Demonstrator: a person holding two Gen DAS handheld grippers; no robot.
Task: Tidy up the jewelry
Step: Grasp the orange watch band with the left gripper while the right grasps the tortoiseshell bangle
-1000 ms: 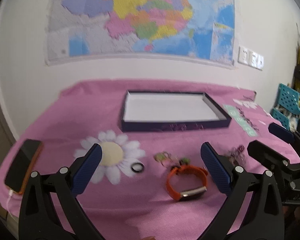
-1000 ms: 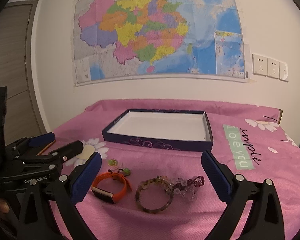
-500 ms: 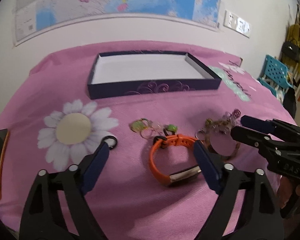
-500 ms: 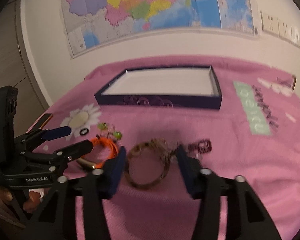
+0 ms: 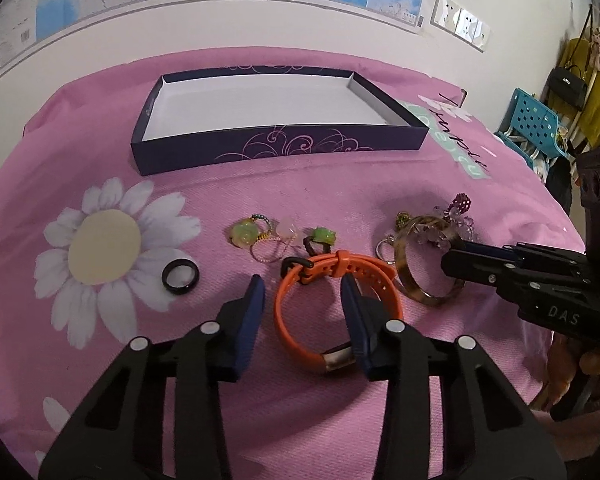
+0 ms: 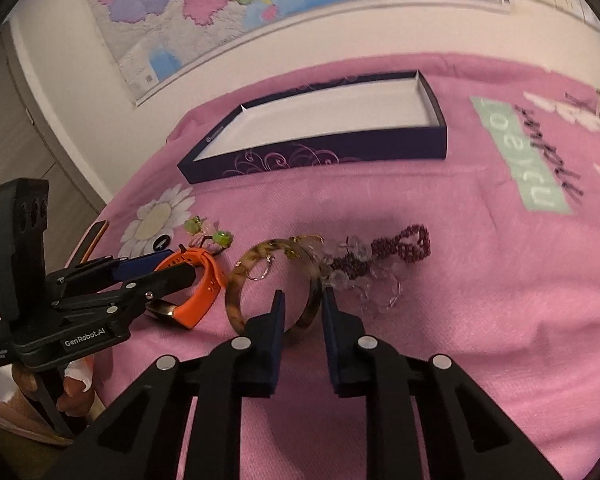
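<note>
your right gripper (image 6: 302,312) straddles near rim of tortoiseshell bangle (image 6: 244,276), jaws narrowed, not yet pinching. left gripper (image 5: 302,300) part-open around orange band (image 5: 296,320). box (image 6: 340,156) straight ahead.

Black left gripper (image 5: 302,298) frame, navy blue pads, silver screws, white "GenRobot.AI" lettering, bare skin

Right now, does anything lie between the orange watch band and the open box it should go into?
Yes: the small green and pink rings lie just beyond the orange watch band, toward the dark purple box.
</note>
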